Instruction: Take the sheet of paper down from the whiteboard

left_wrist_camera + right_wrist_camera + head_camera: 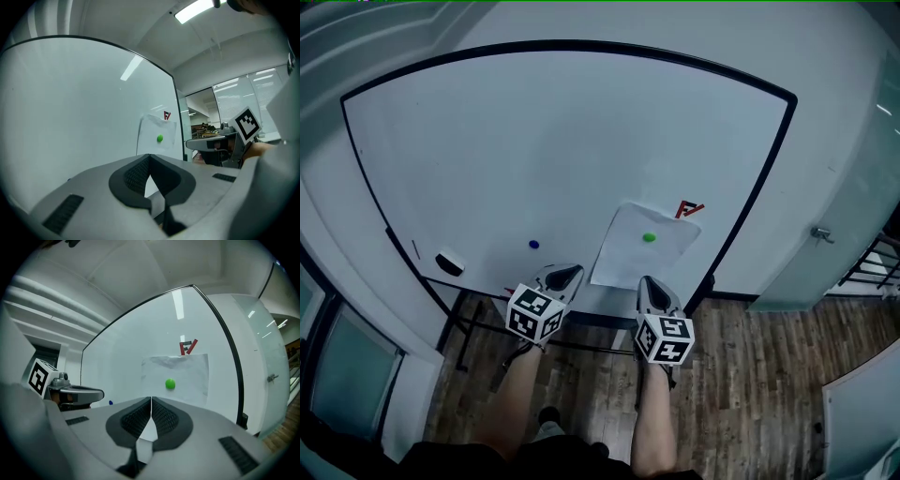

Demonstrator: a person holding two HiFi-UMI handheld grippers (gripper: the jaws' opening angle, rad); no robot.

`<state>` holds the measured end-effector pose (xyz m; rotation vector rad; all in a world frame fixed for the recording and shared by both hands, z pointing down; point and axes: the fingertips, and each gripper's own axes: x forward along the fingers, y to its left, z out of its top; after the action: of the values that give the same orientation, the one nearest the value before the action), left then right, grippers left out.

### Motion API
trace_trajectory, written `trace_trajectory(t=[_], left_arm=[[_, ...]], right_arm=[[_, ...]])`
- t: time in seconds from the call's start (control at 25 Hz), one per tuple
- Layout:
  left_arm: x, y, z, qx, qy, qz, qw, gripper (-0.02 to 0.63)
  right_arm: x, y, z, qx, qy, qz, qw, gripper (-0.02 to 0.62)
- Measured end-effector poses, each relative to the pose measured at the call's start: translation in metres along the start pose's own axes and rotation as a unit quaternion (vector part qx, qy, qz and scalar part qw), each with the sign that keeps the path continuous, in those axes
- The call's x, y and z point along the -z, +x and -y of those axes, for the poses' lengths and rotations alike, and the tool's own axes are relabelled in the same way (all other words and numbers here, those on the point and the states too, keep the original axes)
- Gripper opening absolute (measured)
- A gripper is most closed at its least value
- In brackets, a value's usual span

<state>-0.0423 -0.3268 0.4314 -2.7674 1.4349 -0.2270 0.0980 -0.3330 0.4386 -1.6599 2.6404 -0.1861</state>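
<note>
Whiteboard (534, 141): black-framed, on the wall above a wood floor (750, 375).
Sheet (642, 248): 1 white paper flat on the whiteboard's lower right part, a little tilted, its top edge creased.
Green magnet (649, 237): 1 round dot on the sheet's upper middle, pinning it to the board.
Blue magnet (533, 244): 1 small dot on the bare board, well left of the sheet.
Eraser (449, 262): low at the board's left, well apart from the sheet.
Writing: a red logo (687, 209), like an F with a slash, on the board at the sheet's upper right corner; no other words can be read.
Left tongs (150, 157): clenched, pads meeting, nothing between them; aimed at the board to the sheet's left.
Right tongs (151, 400): clenched, pads pressed together, nothing between them; aimed at the sheet's lower part, apart from it.
Left cube (534, 313): black-and-white square markers on its faces.
Right cube (665, 338): the same sort of markers.
</note>
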Motion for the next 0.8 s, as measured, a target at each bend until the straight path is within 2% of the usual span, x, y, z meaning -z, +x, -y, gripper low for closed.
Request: trace_trajectory(t=[0.24, 0.6, 0.8], left_arm=[[-0.009, 0.024, -0.024, 0.041, -0.020, 0.013, 0.9989, 0.020], [-0.003, 0.053, -0.048, 0.109, -0.011, 0.011, 0.9939, 0.020], [-0.007, 0.065, -0.048, 0.127, -0.008, 0.014, 0.9917, 0.020]], right_arm=[[-0.004, 0.027, 0.005, 0.045, -0.003, 0.002, 0.999, 0.025], [0.008, 0.050, 0.009, 0.102, -0.005, -0.008, 0.995, 0.025], [0.007, 0.060, 0.009, 0.114, -0.014, -0.014, 0.993, 0.025]])
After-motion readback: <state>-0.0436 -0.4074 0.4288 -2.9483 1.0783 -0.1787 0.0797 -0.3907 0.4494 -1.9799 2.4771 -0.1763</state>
